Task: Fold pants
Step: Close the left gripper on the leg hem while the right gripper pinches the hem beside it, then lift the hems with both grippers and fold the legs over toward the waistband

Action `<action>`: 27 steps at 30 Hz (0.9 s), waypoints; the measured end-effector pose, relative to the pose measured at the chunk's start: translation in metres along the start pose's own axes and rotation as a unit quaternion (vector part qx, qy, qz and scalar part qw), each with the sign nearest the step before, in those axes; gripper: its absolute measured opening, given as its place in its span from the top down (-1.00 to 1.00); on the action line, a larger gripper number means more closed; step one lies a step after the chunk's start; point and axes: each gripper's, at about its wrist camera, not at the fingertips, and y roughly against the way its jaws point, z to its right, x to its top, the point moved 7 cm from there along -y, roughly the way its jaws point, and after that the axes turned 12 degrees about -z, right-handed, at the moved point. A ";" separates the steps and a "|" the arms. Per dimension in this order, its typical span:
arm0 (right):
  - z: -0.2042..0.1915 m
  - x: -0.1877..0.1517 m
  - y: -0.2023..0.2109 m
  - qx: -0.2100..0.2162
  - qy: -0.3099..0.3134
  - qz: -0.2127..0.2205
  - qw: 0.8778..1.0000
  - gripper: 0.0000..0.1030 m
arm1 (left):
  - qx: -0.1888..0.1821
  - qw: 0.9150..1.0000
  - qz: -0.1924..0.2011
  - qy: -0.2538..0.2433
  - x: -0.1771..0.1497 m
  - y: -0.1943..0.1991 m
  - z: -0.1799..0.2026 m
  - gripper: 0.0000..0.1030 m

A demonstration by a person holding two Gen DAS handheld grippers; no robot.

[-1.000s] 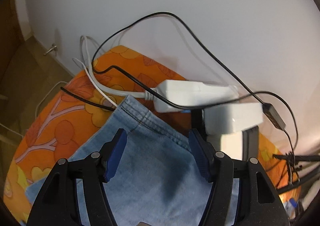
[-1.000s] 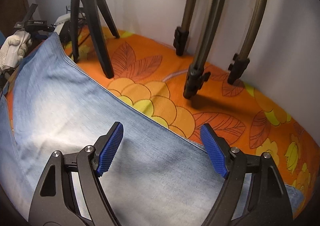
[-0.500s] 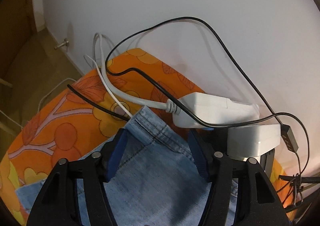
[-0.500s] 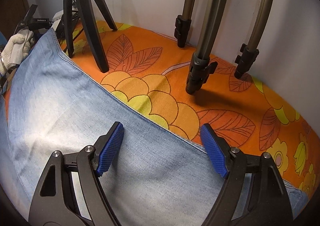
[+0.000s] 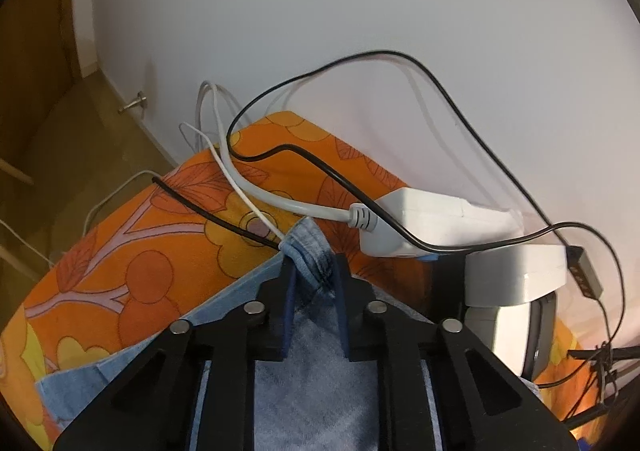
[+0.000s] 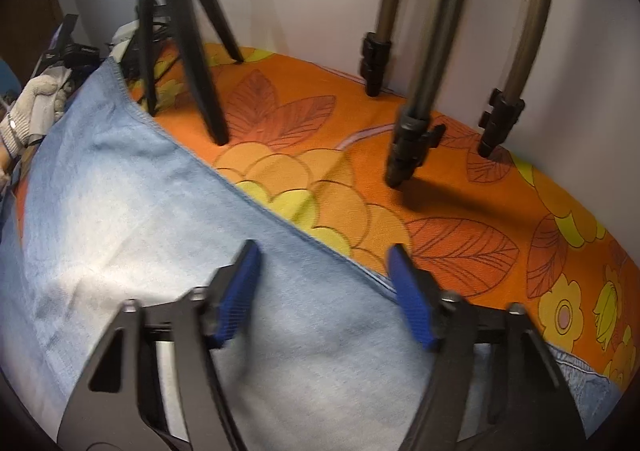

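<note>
Left wrist view shows the left tool [image 5: 314, 283] pinching the pants [image 5: 308, 247] hem on the worktop [image 5: 132, 271], while the right tool [image 6: 324, 287], half-wide, closes over their edge; folding has barely begun.

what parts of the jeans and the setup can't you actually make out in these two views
- Left wrist view: the jeans below the bunched hem are covered by the left gripper, whose jaws are closing on that hem.
- Right wrist view: the jeans run off the bottom and left edges; waistband not seen.
- Right wrist view: the right gripper is motion-blurred, jaws closing over denim, contact unclear.
- Right wrist view: tripod legs cut off at the top.
</note>
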 end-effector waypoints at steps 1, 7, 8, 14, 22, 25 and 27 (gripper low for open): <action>-0.002 -0.001 0.002 -0.006 0.005 0.001 1.000 0.28 | -0.004 1.000 0.003 0.002 0.002 0.001 -0.002 0.78; 0.004 -0.007 0.012 -0.014 -0.013 0.007 1.000 0.84 | -0.016 1.000 0.021 -0.005 0.001 0.020 -0.004 0.83; 0.003 -0.008 0.016 -0.018 -0.011 0.011 1.000 0.85 | -0.018 1.000 0.025 -0.007 0.001 0.025 -0.004 0.83; -0.003 -0.014 0.050 -0.033 -0.004 0.038 0.999 0.89 | -0.032 0.999 0.039 -0.015 0.004 0.044 -0.010 0.84; -0.016 -0.026 0.073 -0.047 0.014 0.049 0.998 0.92 | -0.050 0.998 0.041 -0.021 0.001 0.054 -0.020 0.84; -0.019 -0.032 0.087 -0.047 0.010 0.063 0.997 0.92 | -0.055 0.997 0.048 -0.031 -0.006 0.065 -0.020 0.84; -0.024 -0.036 0.097 -0.044 0.009 0.073 0.996 0.92 | -0.055 0.996 0.051 -0.036 -0.010 0.074 -0.025 0.84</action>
